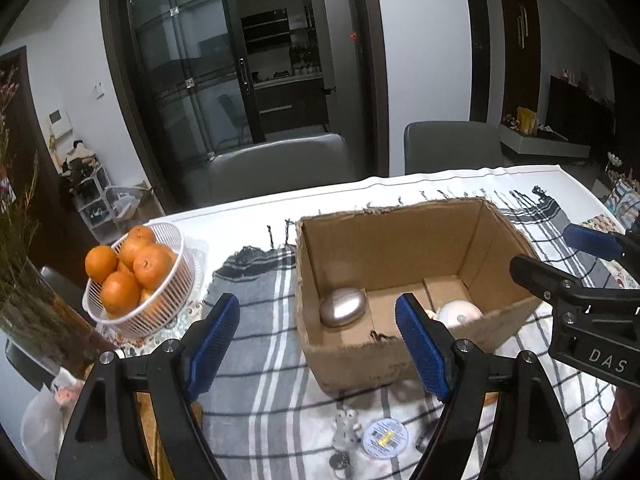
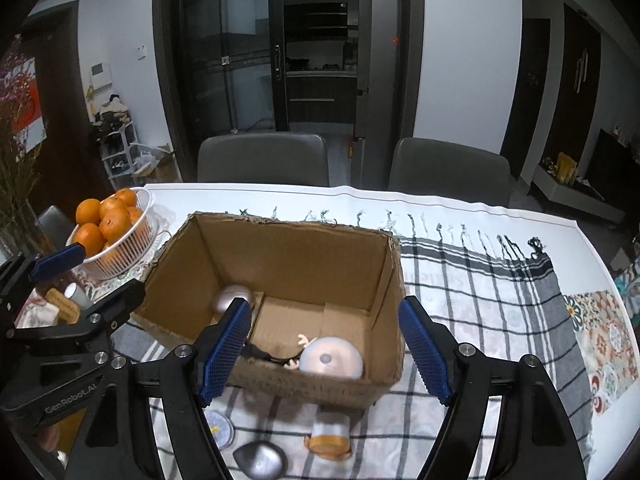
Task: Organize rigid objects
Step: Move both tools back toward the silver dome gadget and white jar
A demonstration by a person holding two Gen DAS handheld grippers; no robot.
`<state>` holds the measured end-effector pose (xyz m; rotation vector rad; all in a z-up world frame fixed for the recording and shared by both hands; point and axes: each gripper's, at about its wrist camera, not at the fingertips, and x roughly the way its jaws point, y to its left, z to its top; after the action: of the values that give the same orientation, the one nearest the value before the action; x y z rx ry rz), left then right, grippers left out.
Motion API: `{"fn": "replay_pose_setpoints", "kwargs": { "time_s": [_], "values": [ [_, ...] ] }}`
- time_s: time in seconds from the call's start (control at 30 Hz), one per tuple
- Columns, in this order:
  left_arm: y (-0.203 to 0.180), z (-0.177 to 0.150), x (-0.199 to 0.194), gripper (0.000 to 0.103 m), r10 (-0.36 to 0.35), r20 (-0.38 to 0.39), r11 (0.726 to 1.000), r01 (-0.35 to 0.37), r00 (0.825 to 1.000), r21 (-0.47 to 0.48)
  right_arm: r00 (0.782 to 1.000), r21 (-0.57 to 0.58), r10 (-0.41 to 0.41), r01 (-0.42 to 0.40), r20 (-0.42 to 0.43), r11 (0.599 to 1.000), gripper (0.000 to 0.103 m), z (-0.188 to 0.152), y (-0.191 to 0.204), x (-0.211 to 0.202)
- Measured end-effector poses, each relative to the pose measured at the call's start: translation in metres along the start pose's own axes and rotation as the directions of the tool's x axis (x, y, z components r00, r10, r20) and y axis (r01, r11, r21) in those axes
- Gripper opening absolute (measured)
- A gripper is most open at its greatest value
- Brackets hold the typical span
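Observation:
An open cardboard box (image 1: pixel 352 364) (image 2: pixel 280 256) stands on a checked cloth. Inside it lie a silver oval object (image 1: pixel 343 307) (image 2: pixel 234 298) and a white domed object (image 1: pixel 460 314) (image 2: pixel 332 358) with a small figure beside it. My left gripper (image 1: pixel 320 348) (image 2: pixel 88 280) hangs open in front of the box's left part, empty. My right gripper (image 2: pixel 324 354) (image 1: pixel 560 256) is open above the near wall, empty too. In front of the box lie a round tin (image 1: pixel 385 438) (image 2: pixel 218 428), a keychain figure (image 1: pixel 346 428), a second silver oval (image 2: pixel 260 460) and an orange-lidded small jar (image 2: pixel 330 434).
A white basket of oranges (image 1: pixel 136 280) (image 2: pixel 116 220) stands left of the box. A vase of dried flowers (image 1: pixel 24 280) is at the far left. Two grey chairs (image 1: pixel 280 168) (image 2: pixel 448 168) stand behind the table's far edge. The cloth (image 2: pixel 500 300) stretches right of the box.

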<state>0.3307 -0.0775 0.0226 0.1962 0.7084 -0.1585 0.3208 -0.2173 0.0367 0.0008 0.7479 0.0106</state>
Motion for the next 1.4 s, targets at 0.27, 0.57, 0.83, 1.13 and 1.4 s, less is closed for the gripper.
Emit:
{"fn": "replay_pose_setpoints", "kwargs": {
  "time_s": [0.27, 0.57, 0.83, 1.13, 1.4],
  "values": [
    [-0.007, -0.021, -0.007, 0.08, -0.031, -0.043, 0.999, 0.032, 0.999, 0.009, 0.999, 0.025, 0.009, -0.008, -0.041, 1.0, 0.077, -0.018, -0.004, -0.007],
    [-0.022, -0.045, -0.005, 0.08, -0.063, -0.103, 0.998, 0.066, 0.993, 0.022, 0.994, 0.047, 0.019, -0.015, -0.103, 0.999, 0.077, -0.044, -0.012, -0.002],
    [-0.04, -0.062, -0.001, 0.08, -0.092, -0.132, 0.992, 0.103, 0.987, 0.072, 0.986, 0.047, 0.045, -0.038, -0.161, 0.998, 0.077, -0.062, -0.021, 0.008],
    [-0.057, -0.08, 0.009, 0.076, -0.145, -0.181, 0.977, 0.17, 0.973, 0.129, 0.969, 0.061, 0.085, -0.073, -0.231, 0.995, 0.077, -0.085, -0.027, 0.025],
    [-0.077, -0.092, 0.022, 0.076, -0.201, -0.268, 0.949, 0.255, 0.942, 0.185, 0.948, 0.095, 0.102, -0.077, -0.301, 0.993, 0.077, -0.097, -0.034, 0.043]
  ]
}}
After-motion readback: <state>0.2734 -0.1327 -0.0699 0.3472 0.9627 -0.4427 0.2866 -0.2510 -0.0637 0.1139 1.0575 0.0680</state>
